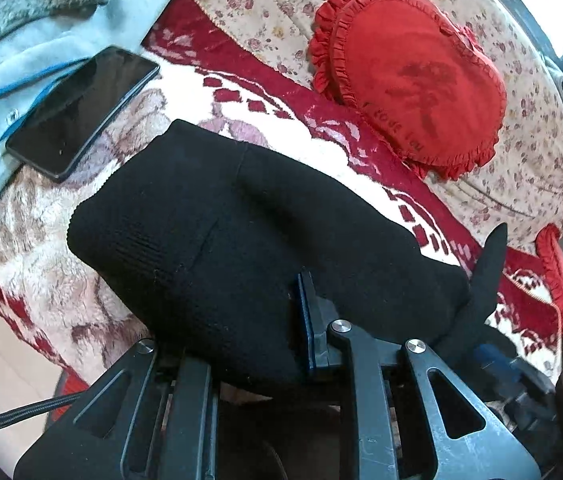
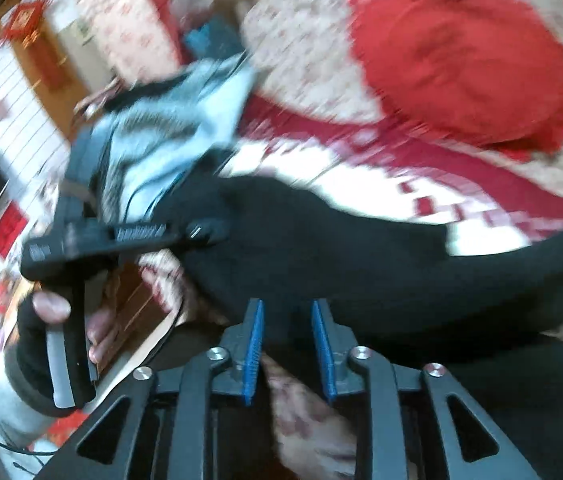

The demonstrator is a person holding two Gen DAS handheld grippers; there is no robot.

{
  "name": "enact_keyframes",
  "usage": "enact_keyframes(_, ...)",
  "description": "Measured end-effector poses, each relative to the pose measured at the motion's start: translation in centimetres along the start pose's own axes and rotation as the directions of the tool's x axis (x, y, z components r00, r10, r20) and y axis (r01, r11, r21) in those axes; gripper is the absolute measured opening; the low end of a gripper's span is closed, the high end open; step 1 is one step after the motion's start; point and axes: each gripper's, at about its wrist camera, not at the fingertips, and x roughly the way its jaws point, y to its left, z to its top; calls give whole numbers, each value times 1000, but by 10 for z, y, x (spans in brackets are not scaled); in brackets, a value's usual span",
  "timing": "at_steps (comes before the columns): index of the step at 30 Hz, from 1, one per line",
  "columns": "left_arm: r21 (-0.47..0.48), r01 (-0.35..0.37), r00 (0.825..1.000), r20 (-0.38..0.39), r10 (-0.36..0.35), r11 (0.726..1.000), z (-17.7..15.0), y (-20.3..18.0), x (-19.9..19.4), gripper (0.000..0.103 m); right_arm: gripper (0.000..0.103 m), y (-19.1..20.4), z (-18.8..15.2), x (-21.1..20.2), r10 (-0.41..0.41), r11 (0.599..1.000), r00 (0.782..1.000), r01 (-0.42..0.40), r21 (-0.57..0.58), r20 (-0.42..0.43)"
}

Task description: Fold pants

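The black knit pants [image 1: 217, 224] lie bunched on the red-and-white blanket [image 1: 41, 256]. My left gripper [image 1: 241, 320] is shut on the pants' near edge; only its right blue pad [image 1: 304, 320] shows, the other is under the cloth. In the blurred right wrist view the pants [image 2: 321, 240] stretch across the middle. My right gripper [image 2: 287, 344] has its blue pads [image 2: 253, 348] apart, with black cloth just ahead between them. The left gripper [image 2: 201, 232], held by a hand, shows there biting the pants' left end.
A black phone [image 1: 81, 108] lies on a light blue garment [image 1: 13, 60] at the left. A red heart-shaped frilled cushion [image 1: 409, 84] rests on the floral sofa cover [image 1: 265, 4] behind. A black cable [image 1: 21, 408] runs at the lower left.
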Motion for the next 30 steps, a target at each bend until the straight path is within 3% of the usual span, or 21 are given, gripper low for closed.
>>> enact_keyframes(3, -5, -2, 1000, 0, 2, 1000, -1, -1, 2, 15, 39, -35, 0, -29, -60, 992, 997, 54, 111, 48)
enact_keyframes(5, 3, -15, 1000, 5, 15, 1000, -2, -4, 2, 15, 40, -67, 4, -42, -123, 972, 991, 110, 209, 50)
enact_keyframes(8, 3, -21, 1000, 6, 21, 1000, -2, -5, 3, 16, 44, -89, 22, -51, -184, 953, 981, 162, 257, 64)
enact_keyframes(10, 1, -18, 1000, -3, 18, 1000, -1, -4, 4, 17, 45, -95, 40, -52, -228, 951, 972, 209, 229, 60)
enact_keyframes(14, -2, -17, 1000, -7, 17, 1000, -1, -3, 5, 17, 46, -96, 70, -24, -290, 952, 956, 294, 91, -50)
enact_keyframes(16, -1, -20, 1000, -6, 20, 1000, -2, -3, 6, 18, 46, -98, 75, -8, -287, 955, 954, 292, 56, -83)
enact_keyframes(18, -2, -22, 1000, -9, 22, 1000, -1, -3, 7, 18, 46, -103, 72, 5, -276, 959, 953, 281, 30, -122)
enact_keyframes(23, -10, -3, 1000, -22, 2, 1000, 1, 1, 7, 19, 46, -110, 52, 18, -379, 925, 894, 377, -54, -241)
enact_keyframes(27, -19, 0, 1000, -21, 0, 1000, 1, 2, 8, 19, 46, -117, 19, -19, -342, 927, 908, 368, 71, -242)
enact_keyframes(30, -19, -5, 1000, -20, 4, 1000, 1, 1, 8, 19, 46, -127, -17, -39, -343, 910, 901, 389, 143, -266)
